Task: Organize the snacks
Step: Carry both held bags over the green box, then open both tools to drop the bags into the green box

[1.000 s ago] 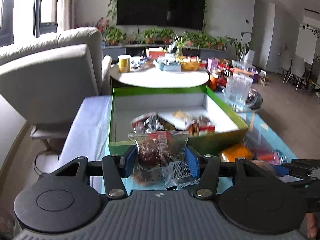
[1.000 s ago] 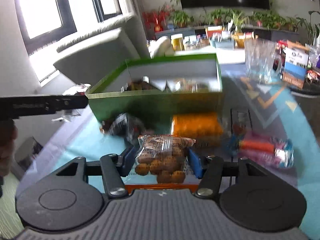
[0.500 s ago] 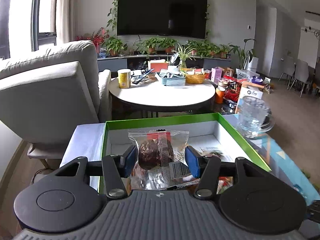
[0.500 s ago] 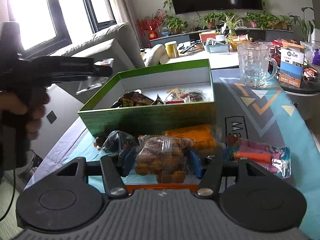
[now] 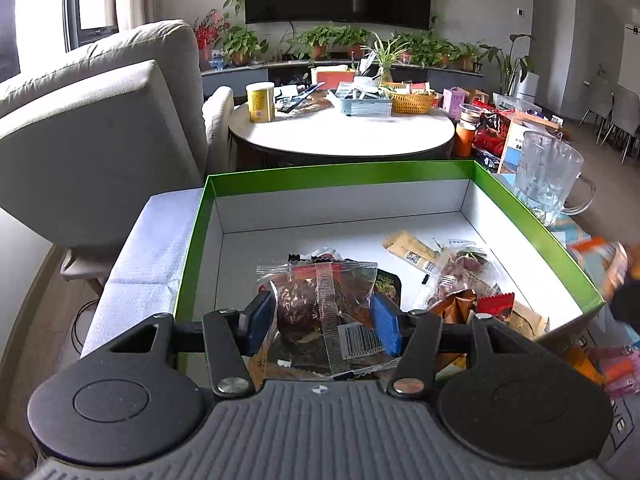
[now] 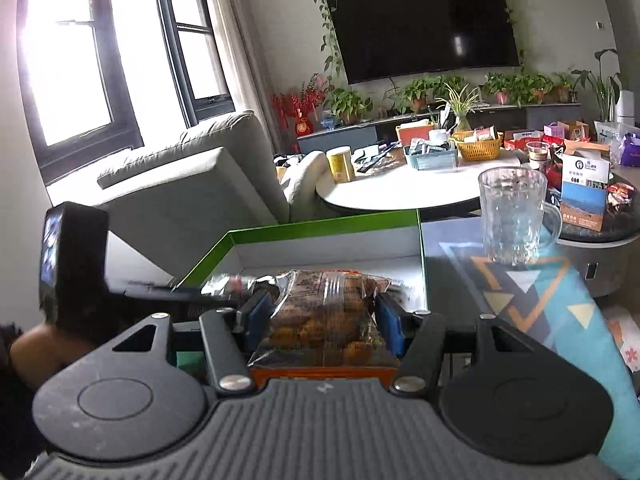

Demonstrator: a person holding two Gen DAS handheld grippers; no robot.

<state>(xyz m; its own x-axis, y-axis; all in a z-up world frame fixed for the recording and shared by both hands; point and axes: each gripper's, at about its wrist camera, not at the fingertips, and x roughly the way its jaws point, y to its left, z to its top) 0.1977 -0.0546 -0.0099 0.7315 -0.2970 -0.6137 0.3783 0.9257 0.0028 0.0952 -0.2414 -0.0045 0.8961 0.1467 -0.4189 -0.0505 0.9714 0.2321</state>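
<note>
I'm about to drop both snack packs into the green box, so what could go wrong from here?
The right tongs hold their pack of brown balls near the box's front edge; released early, it may land outside the green box. Both tongs crowd the same corner and could collide. The glass mug stands just beside the box, within knocking range.

Daylight from window [image 6: 100, 80], upper left of right wrist view; panes blown out, glare washes frame left; TV [image 6: 424, 24] shows small reflections. Left wrist view evenly lit, soft shadows inside box [image 5: 340, 216]; motion blur at right edge. Both: strong fisheye bending at edges; centre sharp.
</note>
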